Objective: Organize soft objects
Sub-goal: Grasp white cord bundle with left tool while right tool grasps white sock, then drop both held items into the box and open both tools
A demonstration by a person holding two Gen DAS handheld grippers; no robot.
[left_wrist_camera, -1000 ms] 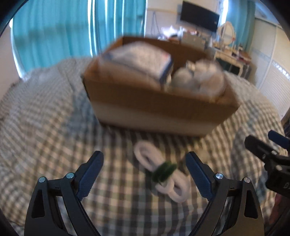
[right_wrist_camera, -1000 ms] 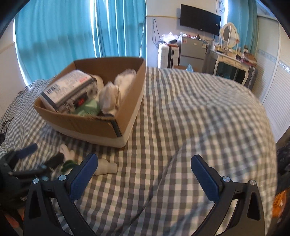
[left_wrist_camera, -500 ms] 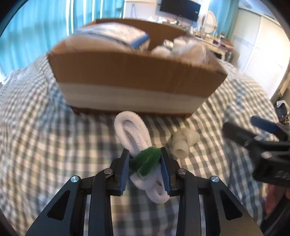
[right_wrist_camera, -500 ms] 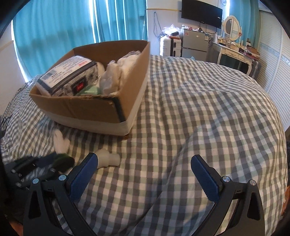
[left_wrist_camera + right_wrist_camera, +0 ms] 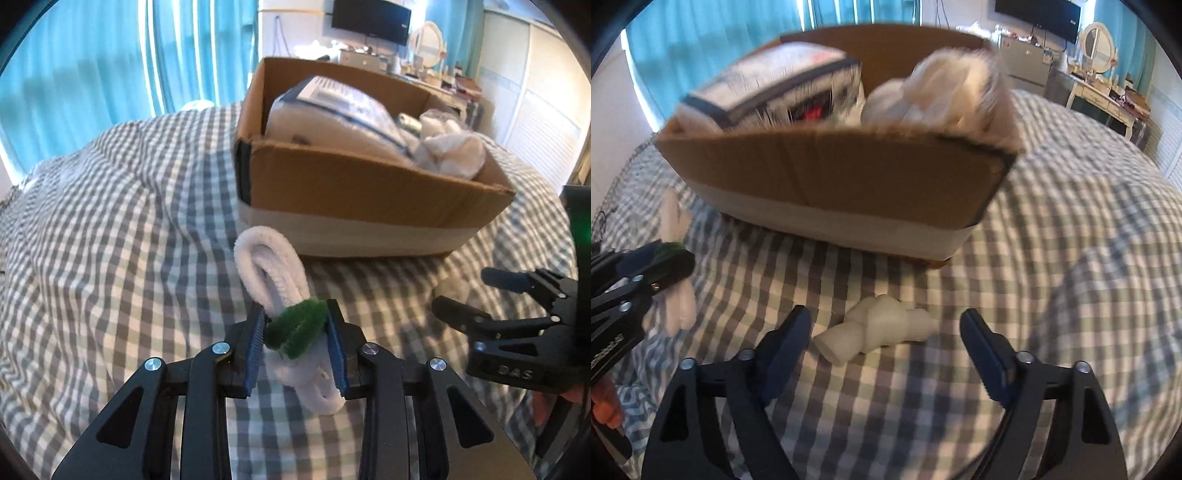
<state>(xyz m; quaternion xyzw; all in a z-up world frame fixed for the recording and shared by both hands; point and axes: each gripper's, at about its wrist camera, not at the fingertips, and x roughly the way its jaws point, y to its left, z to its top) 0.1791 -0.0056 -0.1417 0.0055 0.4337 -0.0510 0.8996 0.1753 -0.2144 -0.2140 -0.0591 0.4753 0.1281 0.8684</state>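
Note:
My left gripper [image 5: 295, 312] is shut on a bundle of white fuzzy pipe cleaners [image 5: 269, 266], gripping it at its green tie [image 5: 299, 328]. The bundle's looped end sticks out toward the cardboard box [image 5: 369, 184]. In the right wrist view, my right gripper [image 5: 886, 321] hangs low over a white foam piece [image 5: 879, 328] lying on the checked bedcover [image 5: 1052, 258]. Its jaws are closing with the piece between them, and the pads stand clear of it. The box [image 5: 849, 177] sits just behind. The right gripper [image 5: 465, 290] also shows at the right of the left wrist view.
The box holds a wrapped printed package [image 5: 332, 107] and white soft items [image 5: 450, 155]. The left gripper [image 5: 661, 262] with the bundle is at the left edge of the right wrist view. Teal curtains [image 5: 110, 66], a dresser and a wall screen stand behind the bed.
My left gripper shut on the bundle at its green tie and shifted left of the box. My right gripper came down and forward over the foam piece, and its jaws narrowed.

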